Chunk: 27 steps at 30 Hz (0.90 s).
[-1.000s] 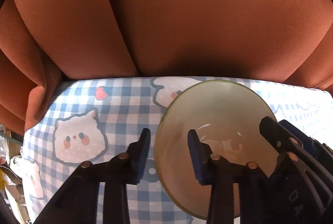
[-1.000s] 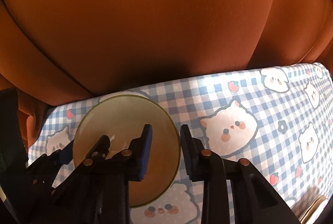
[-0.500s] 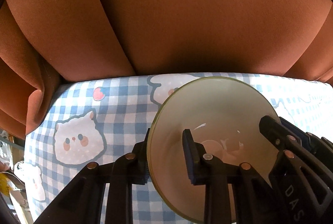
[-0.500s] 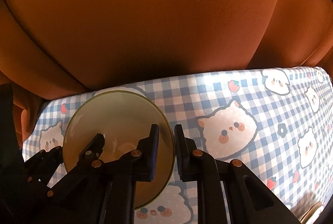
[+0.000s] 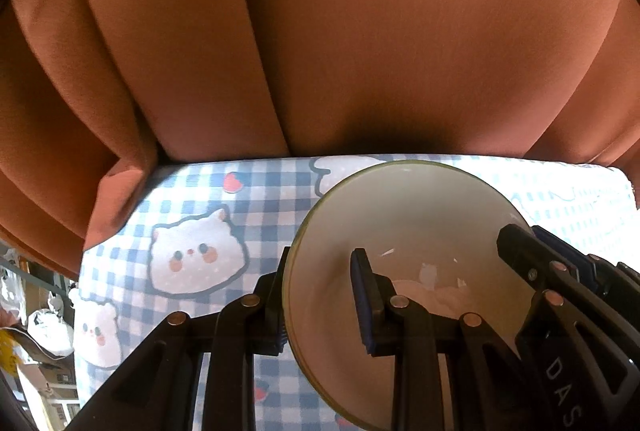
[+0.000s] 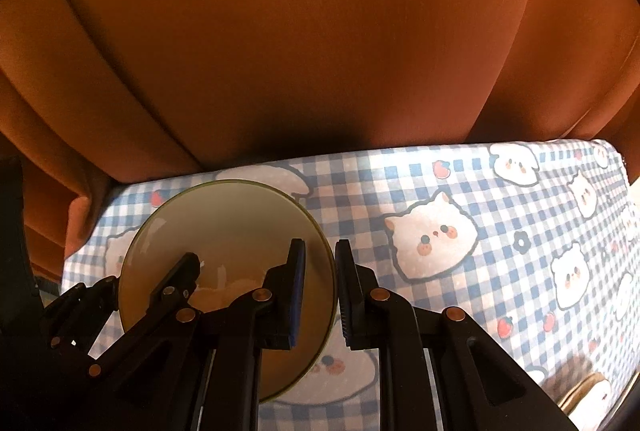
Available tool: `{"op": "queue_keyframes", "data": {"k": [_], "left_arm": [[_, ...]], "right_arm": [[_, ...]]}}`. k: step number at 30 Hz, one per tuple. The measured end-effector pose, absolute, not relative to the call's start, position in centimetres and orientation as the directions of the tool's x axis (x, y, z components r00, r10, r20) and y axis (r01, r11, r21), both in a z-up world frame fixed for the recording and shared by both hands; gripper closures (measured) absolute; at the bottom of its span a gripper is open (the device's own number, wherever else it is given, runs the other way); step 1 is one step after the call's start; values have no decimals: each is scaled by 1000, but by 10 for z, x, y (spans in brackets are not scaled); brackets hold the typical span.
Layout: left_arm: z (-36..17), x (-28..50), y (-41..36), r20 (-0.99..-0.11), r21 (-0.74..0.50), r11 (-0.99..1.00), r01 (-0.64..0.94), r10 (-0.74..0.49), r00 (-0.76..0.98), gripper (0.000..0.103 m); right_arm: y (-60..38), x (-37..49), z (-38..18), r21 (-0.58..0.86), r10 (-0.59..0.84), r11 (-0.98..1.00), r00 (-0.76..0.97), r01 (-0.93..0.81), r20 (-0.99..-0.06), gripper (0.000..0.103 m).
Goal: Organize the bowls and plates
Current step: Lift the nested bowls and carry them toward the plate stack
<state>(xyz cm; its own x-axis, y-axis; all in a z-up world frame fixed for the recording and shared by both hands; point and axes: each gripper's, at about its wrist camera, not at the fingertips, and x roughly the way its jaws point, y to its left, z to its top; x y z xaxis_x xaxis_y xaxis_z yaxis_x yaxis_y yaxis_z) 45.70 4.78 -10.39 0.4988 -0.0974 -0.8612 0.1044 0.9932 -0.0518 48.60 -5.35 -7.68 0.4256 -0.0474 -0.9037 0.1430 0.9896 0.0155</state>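
Note:
A pale cream bowl with a thin olive rim (image 5: pixel 404 223) hangs a little above the checked tablecloth, held at two opposite sides. My left gripper (image 5: pixel 320 295) is shut on the bowl's left rim, one finger outside the wall and one inside. My right gripper (image 6: pixel 321 291) is shut on the bowl's (image 6: pixel 224 231) right rim in the same way. Each view shows the other gripper too: the right gripper (image 5: pixel 560 271) on the far right rim, the left gripper (image 6: pixel 176 283) on the left rim. The bowl's inside looks glossy; its bottom is partly hidden by fingers.
The table wears a blue-and-white checked cloth with cat faces (image 6: pixel 460 191). An orange curtain (image 5: pixel 360 51) hangs right behind its far edge. A brownish object (image 6: pixel 580 387) peeks in at the near right. Clutter (image 5: pixel 40 323) lies beyond the table's left edge.
Both grippers have closed from slightly open onto the bowl's rim. They then rose together, and the bowl has come up off the cloth with them.

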Motion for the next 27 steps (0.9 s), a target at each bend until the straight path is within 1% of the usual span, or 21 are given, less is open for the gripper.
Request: {"op": "queue_keyframes", "data": {"k": [15, 27], "left_arm": [[-48, 393, 71, -825, -67, 989, 135, -131, 550, 78], [-24, 327, 71, -800, -66, 982, 176, -157, 579, 78]], "right_arm": [[-28, 421, -8, 3, -75, 987, 483, 159, -872, 84], [-28, 357, 22, -7, -107, 980, 502, 197, -858, 84]]}}
